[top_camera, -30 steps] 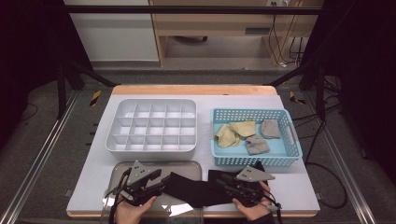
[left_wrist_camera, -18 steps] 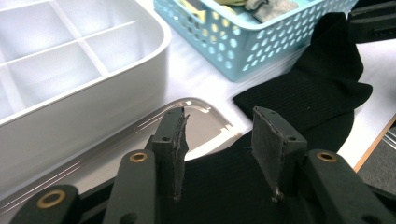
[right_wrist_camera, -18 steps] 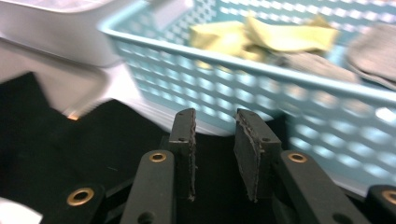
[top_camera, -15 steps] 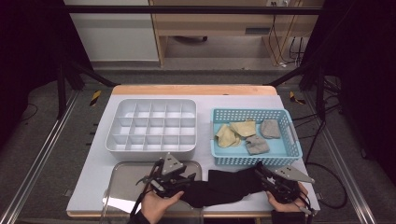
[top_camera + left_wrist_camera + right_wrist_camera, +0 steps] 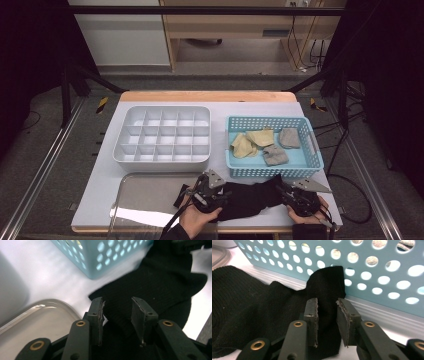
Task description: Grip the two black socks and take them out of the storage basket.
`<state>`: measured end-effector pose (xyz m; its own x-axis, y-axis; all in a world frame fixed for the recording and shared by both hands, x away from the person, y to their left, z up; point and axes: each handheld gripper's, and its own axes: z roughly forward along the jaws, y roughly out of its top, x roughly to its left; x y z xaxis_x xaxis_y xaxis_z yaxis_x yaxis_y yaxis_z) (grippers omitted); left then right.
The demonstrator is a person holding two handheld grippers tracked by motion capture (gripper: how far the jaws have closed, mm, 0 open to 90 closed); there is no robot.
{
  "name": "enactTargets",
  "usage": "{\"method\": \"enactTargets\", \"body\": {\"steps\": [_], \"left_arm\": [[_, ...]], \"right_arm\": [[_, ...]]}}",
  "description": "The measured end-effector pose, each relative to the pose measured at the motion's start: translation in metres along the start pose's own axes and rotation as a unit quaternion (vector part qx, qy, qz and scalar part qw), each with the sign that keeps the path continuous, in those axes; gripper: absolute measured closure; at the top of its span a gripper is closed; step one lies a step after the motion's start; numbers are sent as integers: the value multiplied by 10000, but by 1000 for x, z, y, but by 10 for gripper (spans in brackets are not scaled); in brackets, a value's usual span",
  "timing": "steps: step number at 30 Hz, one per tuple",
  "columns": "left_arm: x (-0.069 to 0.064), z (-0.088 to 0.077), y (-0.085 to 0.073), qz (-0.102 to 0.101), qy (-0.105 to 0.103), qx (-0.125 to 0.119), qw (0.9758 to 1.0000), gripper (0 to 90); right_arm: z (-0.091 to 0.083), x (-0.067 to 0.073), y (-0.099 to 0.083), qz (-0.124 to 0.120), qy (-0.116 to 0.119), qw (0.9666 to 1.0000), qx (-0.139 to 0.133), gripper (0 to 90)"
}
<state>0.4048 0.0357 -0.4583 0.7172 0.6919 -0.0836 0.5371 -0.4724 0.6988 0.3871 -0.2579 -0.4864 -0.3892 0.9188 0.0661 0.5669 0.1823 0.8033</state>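
A black knitted cloth (image 5: 250, 199) lies bunched along the table's front edge, just before the blue basket (image 5: 272, 172). My left gripper (image 5: 222, 196) is over its left end. In the left gripper view the jaws (image 5: 117, 312) have just been closing with the cloth (image 5: 160, 277) between them, and a sliver of table still shows beside the left pad (image 5: 98, 315). My right gripper (image 5: 286, 192) is at the cloth's right end. In the right gripper view it (image 5: 327, 315) is shut on a fold of the cloth (image 5: 325, 282) that stands up against the basket wall (image 5: 374, 270).
A white compartment tray (image 5: 162, 135) sits at the back left. A shallow clear tray (image 5: 145, 200) lies at the front left, beside my left gripper. The basket holds yellow cloths (image 5: 252, 142) and grey cloths (image 5: 275, 155). Dark frame rails flank the table.
Both grippers have moved to the right along the front edge. The left has closed in on the right, and the black cloth has shifted right and bunched up shorter.
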Motion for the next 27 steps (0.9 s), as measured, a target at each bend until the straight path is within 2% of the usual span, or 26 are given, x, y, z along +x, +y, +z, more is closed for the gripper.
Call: {"method": "enactTargets", "body": {"steps": [5, 9, 12, 14, 17, 20, 22, 24, 27], "left_arm": [[1, 8, -3, -130, 70, 178, 9997, 644], [2, 12, -6, -286, -3, 207, 9994, 708], [-1, 10, -5, -171, 32, 194, 9997, 811], [-1, 6, -4, -162, -41, 135, 9998, 835], [1, -6, -3, -189, -192, -35, 9996, 842], [7, -29, -4, -181, -306, -281, 9990, 842], [12, -43, -6, -194, -367, -387, 9984, 841], [21, -59, -10, -233, -400, -492, 9977, 840], [34, -76, -18, -268, -351, -497, 9978, 839]], "right_arm": [[1, 2, -1, -129, -71, 9999, 70, 766], [2, 3, 0, -137, -163, 9997, 119, 851], [1, 4, 1, -111, -172, 9997, 136, 873], [-4, 4, 4, -88, -143, 9998, 84, 874], [-15, 7, 9, -86, -112, 9999, -84, 874], [-26, 14, 16, -75, -8, 9998, -195, 872], [-34, 21, 22, -187, 85, 9993, -313, 871], [-39, 28, 27, -247, 190, 9989, -348, 871], [-41, 44, 33, -311, 492, 9976, -362, 870]]}}
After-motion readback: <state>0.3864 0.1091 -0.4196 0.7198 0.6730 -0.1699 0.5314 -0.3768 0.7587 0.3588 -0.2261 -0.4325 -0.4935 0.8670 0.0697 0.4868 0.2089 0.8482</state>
